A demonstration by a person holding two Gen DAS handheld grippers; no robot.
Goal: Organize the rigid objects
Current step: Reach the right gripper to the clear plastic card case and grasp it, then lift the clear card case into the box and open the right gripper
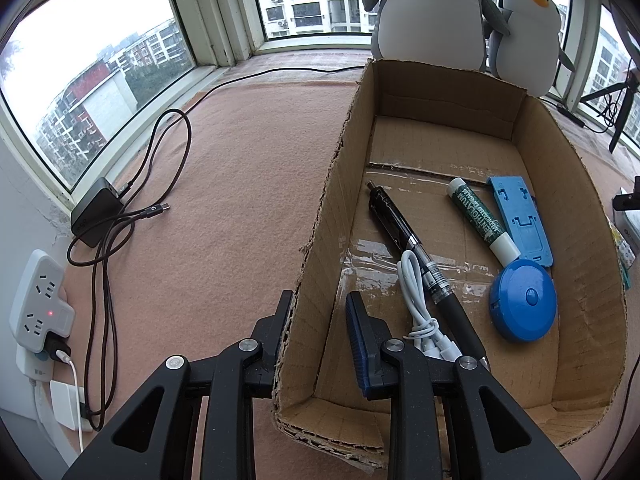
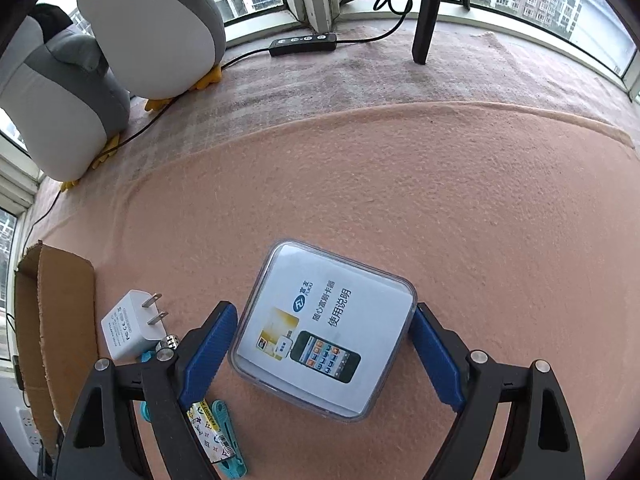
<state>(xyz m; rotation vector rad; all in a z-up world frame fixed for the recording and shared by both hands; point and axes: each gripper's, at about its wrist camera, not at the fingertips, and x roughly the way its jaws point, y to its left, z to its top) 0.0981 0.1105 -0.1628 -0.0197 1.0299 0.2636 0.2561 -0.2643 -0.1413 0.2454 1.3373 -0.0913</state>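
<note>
The right gripper is spread wide, straddling the clear plastic case on the worktop, pads beside its side walls at nine and three o'clock. It looks light, stiff and slick; squeeze its flat sides. The left gripper straddles the cardboard box wall, not clamped.

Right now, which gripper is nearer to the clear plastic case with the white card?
Right. The right gripper straddles the clear case, fingers at both sides. The left gripper straddles the cardboard box wall instead.

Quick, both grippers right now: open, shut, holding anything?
Left gripper: open, its fingers straddle the cardboard box wall without clamping it.
Right gripper: open around the clear plastic case; whether the pads touch it cannot be told.
</note>
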